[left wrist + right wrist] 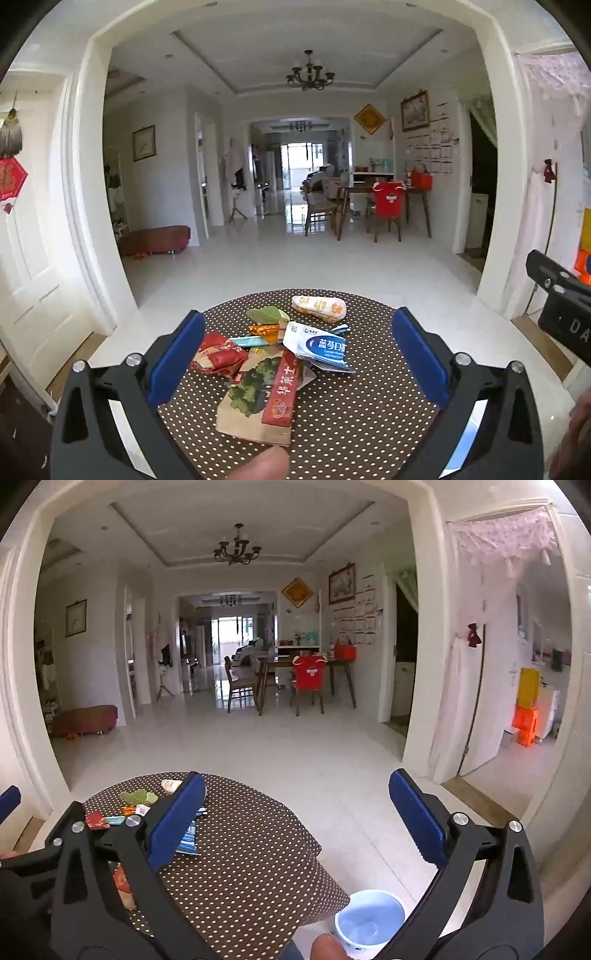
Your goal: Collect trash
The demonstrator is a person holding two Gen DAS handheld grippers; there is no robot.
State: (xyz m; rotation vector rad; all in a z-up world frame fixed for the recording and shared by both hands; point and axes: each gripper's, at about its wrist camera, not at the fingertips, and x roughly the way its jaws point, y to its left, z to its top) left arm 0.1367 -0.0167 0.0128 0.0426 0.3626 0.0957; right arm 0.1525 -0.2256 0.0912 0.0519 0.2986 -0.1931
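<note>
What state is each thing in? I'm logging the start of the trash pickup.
left gripper: open, empty, above the table.
right gripper: open, empty.
wrappers: piled loose on the table, none picked up.
white bucket: upright on the floor beside the table, looks empty.
polka-dot table: covered with cloth.

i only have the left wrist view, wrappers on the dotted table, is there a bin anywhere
Observer: Yes, the right wrist view shows a round white bin with a pale blue inside on the floor, beside the brown polka-dot tablecloth.
Operator: anything in it
Observer: It looks empty, as far as its visible interior shows.
Operator: is the right gripper holding something
Observer: No. The right gripper is open with nothing between its blue pads; the bin shows low between them.
</note>
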